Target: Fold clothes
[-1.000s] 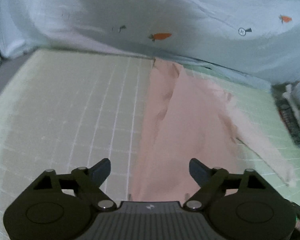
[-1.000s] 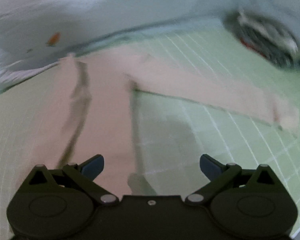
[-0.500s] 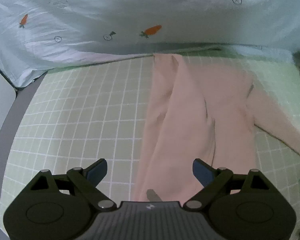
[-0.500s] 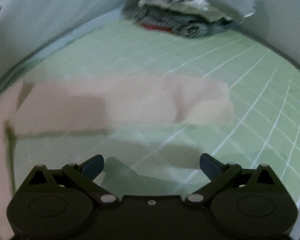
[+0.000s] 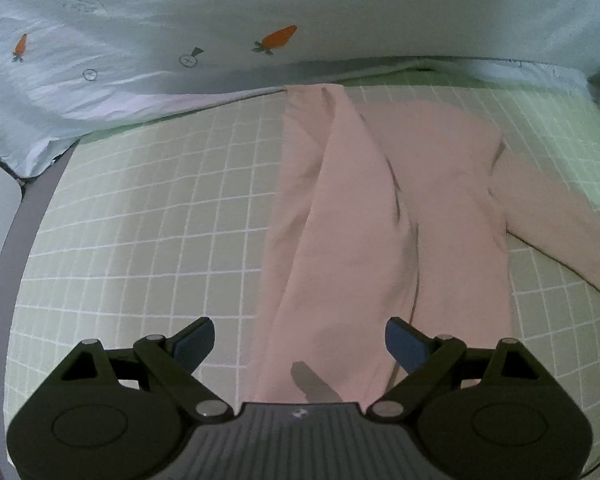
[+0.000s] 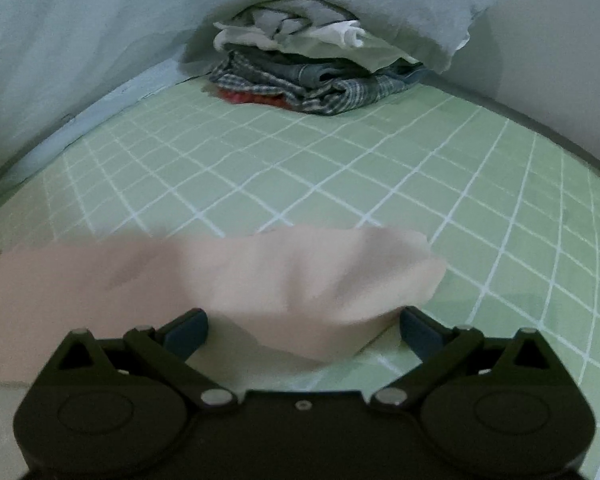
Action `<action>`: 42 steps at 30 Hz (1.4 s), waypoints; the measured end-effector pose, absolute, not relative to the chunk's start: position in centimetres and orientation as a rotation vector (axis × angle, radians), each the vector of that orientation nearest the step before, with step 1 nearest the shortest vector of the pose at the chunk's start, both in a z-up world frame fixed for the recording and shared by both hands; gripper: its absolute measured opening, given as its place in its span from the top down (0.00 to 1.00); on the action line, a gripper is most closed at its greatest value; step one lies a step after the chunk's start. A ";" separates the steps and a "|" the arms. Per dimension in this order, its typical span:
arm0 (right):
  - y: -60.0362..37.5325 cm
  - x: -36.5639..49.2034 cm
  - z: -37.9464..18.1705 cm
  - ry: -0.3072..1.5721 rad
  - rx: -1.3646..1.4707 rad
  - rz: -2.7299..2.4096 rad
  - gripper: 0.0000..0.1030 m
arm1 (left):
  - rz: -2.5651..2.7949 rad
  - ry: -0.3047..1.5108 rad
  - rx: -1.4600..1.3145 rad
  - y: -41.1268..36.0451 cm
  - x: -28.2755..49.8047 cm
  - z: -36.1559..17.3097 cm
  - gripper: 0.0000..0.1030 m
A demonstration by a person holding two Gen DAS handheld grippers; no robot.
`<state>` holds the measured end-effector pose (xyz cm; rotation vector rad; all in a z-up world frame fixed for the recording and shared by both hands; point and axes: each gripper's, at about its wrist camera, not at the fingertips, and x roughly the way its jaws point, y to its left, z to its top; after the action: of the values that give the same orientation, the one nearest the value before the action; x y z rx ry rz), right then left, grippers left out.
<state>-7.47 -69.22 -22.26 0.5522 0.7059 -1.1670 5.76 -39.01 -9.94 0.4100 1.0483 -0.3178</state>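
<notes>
- The pink garment point(image 5: 364, 216) lies spread on the green grid mat point(image 5: 160, 220), its body running from the 12 o'clock edge down toward the left gripper point(image 5: 300, 338), with a long fold down its left half.
- One sleeve point(image 5: 560, 236) trails off toward 3 o'clock; in the right wrist view the sleeve end point(image 6: 300, 280) lies rumpled on the mat.
- The left gripper hovers over the near hem, jaws spread wide, holding nothing.
- The right gripper point(image 6: 304, 326) sits right at the sleeve end, jaws spread either side of it; I cannot tell whether the fingers touch the cloth.
- A pale blue sheet with carrot prints point(image 5: 260, 20) is bunched along the mat's far edge at 12 o'clock.
- A pile of folded clothes point(image 6: 308, 68), plaid, denim and white, rests at 12 o'clock in the right wrist view, tucked under the sheet.
</notes>
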 end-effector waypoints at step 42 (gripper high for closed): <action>-60.6 5.1 -19.0 0.615 0.764 -0.433 0.85 | -0.322 1.116 0.291 -35.5 9.0 -11.7 0.10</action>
<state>5.08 -60.57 -18.99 0.7637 0.6147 -0.4327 9.00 -35.49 -11.72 0.2907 1.1160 -0.3225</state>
